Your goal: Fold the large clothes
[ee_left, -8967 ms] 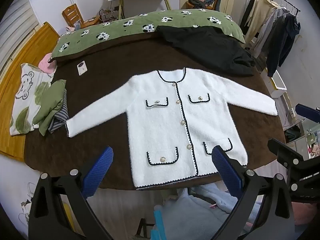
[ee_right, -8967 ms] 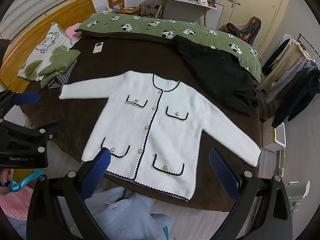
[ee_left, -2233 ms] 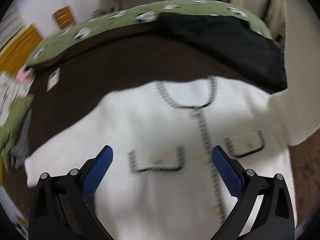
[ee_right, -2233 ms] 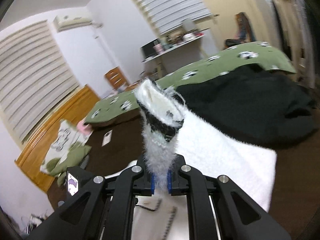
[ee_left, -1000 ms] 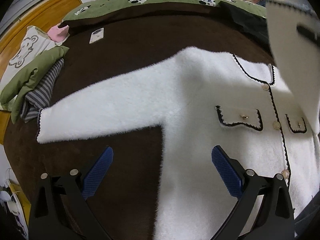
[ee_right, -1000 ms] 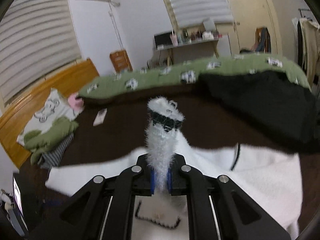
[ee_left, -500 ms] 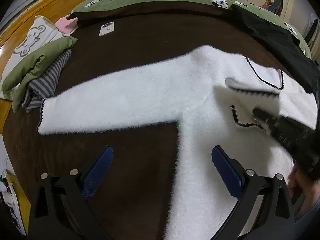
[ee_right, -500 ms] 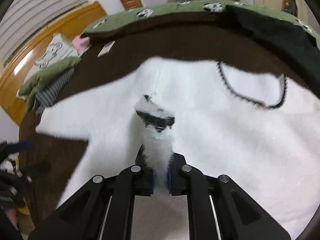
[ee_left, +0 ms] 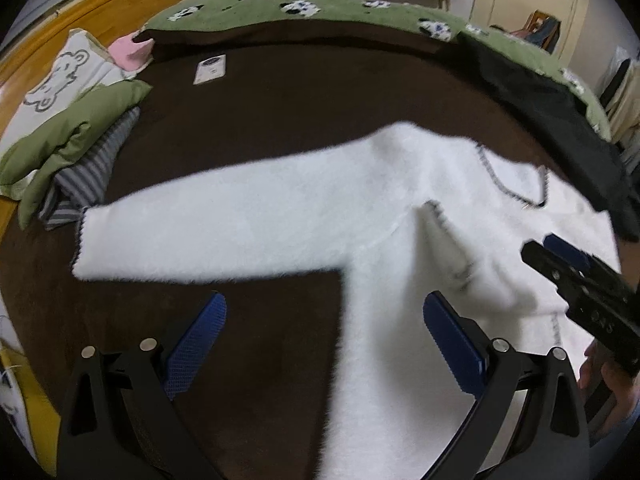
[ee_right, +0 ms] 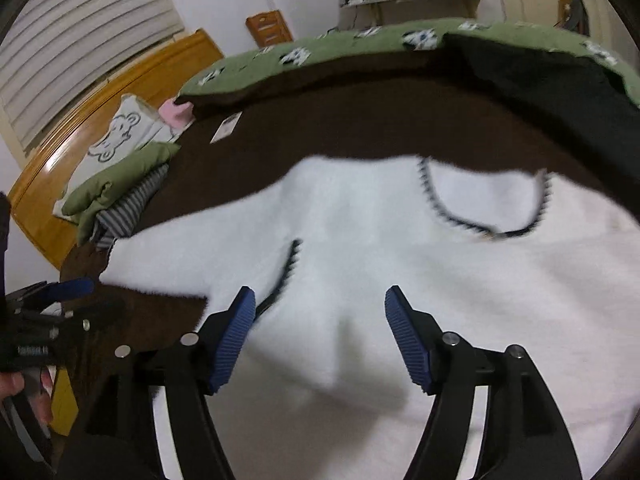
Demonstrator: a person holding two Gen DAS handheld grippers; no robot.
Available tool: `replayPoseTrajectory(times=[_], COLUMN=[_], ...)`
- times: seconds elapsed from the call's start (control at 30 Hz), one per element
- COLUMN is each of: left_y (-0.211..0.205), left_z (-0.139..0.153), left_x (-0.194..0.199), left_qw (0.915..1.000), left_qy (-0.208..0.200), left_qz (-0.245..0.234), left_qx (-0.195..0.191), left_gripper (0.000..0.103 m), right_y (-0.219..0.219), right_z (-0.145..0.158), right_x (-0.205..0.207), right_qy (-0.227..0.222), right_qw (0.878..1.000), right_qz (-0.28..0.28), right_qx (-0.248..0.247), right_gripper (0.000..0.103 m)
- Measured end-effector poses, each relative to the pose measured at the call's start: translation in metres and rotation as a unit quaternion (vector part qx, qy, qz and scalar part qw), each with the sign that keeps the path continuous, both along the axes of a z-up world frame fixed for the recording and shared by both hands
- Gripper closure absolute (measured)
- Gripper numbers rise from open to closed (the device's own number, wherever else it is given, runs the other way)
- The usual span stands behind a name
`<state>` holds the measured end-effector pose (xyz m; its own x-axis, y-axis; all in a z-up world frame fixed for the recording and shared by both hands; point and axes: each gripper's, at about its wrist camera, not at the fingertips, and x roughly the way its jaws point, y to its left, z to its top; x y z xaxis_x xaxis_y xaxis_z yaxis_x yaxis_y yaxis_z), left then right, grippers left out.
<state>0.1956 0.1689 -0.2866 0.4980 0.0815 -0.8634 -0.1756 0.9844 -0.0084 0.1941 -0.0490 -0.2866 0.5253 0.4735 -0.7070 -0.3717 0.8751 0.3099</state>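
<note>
A white fluffy cardigan (ee_left: 280, 224) with black trim lies flat on the brown bed cover (ee_left: 304, 96). One sleeve is folded across its chest, cuff trim showing (ee_right: 290, 264); the other sleeve (ee_left: 200, 236) stretches out to the left. My left gripper (ee_left: 324, 332) is open and empty, low over the armpit of the spread sleeve. My right gripper (ee_right: 318, 332) is open and empty just above the folded sleeve; it also shows at the right edge of the left wrist view (ee_left: 580, 276). The cardigan fills the right wrist view (ee_right: 440, 280).
A black garment (ee_left: 560, 120) lies at the far right of the bed. Folded green and striped clothes (ee_left: 76, 156) sit at the left by a bear pillow (ee_left: 60, 76). A green cow-print blanket (ee_left: 320, 12) runs along the back. A small white device (ee_left: 210, 69) lies on the cover.
My right gripper has opened and let go of the sleeve cuff, which now lies across the cardigan's chest. My left gripper stays open and has shifted slightly.
</note>
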Motion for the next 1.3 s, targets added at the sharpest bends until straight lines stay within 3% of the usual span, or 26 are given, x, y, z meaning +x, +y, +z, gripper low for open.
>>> replayPoseTrajectory(times=[0.17,0.3,0.47,0.57,0.77,0.93,0.97,1.07,1.1,1.3], left_y=[-0.028,-0.062,-0.094,-0.115,-0.144,-0.155,-0.156,-0.156,-0.157,-0.167], left_z=[0.007,-0.012,-0.041,-0.055,-0.069,-0.08,-0.083,-0.086,-0.086,-0.079], left_x=[0.019,0.043,0.066,0.076,0.078,0.077,0.077,0.077,0.077,0.079], left_qw=[0.998,0.993,0.9898,0.9887,0.987,0.987,0.9872,0.988,0.9883,0.9883], left_qy=[-0.022,-0.018,-0.01,-0.005,0.006,0.013,0.015,0.018,0.017,0.0], left_qz=[-0.046,-0.085,-0.102,-0.119,-0.14,-0.148,-0.148,-0.144,-0.142,-0.145], left_qx=[-0.037,-0.079,-0.099,-0.092,-0.078,-0.06,-0.057,-0.053,-0.053,-0.048], left_gripper=[0.006,0.007,0.008,0.008,0.008,0.007,0.007,0.007,0.007,0.006], right_y=[-0.057,-0.117,-0.196,-0.223,-0.241,-0.252,-0.254,-0.261,-0.266,-0.288], right_z=[0.012,0.0,-0.031,-0.044,-0.054,-0.062,-0.065,-0.069,-0.068,-0.057], right_x=[-0.007,-0.01,-0.026,-0.04,-0.06,-0.043,-0.038,-0.031,-0.034,-0.047], right_qy=[-0.007,0.017,0.066,0.086,0.094,0.075,0.077,0.072,0.063,0.032], right_qw=[0.999,0.993,0.972,0.96,0.948,0.937,0.934,0.927,0.92,0.893], right_qz=[-0.048,-0.115,-0.224,-0.262,-0.295,-0.321,-0.325,-0.343,-0.354,-0.415], right_qx=[-0.019,-0.019,0.028,0.058,0.072,0.113,0.124,0.137,0.154,0.173], right_gripper=[0.033,0.033,0.033,0.045,0.046,0.05,0.054,0.079,0.083,0.087])
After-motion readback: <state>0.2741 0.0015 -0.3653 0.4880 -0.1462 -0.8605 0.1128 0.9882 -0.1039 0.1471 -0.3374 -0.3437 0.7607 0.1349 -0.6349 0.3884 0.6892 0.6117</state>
